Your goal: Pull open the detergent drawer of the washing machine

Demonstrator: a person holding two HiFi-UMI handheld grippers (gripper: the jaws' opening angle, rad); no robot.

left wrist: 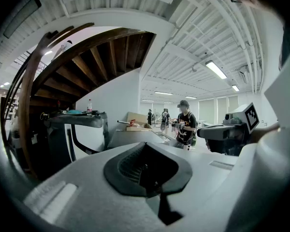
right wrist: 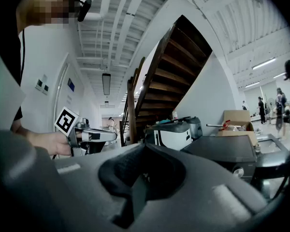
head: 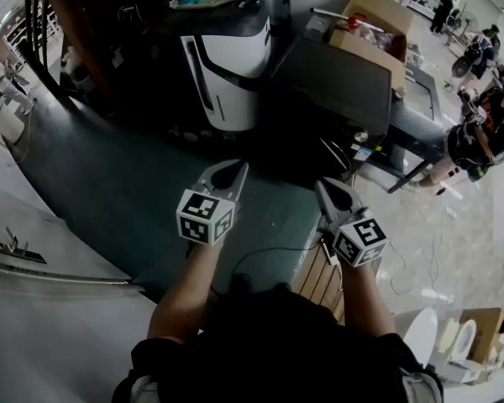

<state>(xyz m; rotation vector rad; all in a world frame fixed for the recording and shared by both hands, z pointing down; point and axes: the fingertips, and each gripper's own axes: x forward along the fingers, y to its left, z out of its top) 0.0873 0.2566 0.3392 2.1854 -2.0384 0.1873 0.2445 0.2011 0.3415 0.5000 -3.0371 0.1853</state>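
Note:
Both grippers are held level at chest height, side by side, apart from every machine. In the head view my left gripper (head: 233, 173) and my right gripper (head: 326, 188) have their jaws shut with nothing between them. The left gripper view shows its own jaws (left wrist: 147, 168) pressed together and the right gripper (left wrist: 227, 132) off to the side. A dark grey box-shaped machine (head: 340, 82), possibly the washing machine, stands ahead on the floor; in the right gripper view this machine (right wrist: 227, 151) shows a round knob (right wrist: 239, 172). I cannot make out a detergent drawer.
A black and white appliance (head: 227, 65) stands left of the dark machine, under a wooden staircase (right wrist: 179, 66). An open cardboard box (head: 374, 23) sits behind. A white appliance (head: 34, 250) is at my left. People (head: 487, 133) stand at the right; white toilets (head: 441, 338) lie at lower right.

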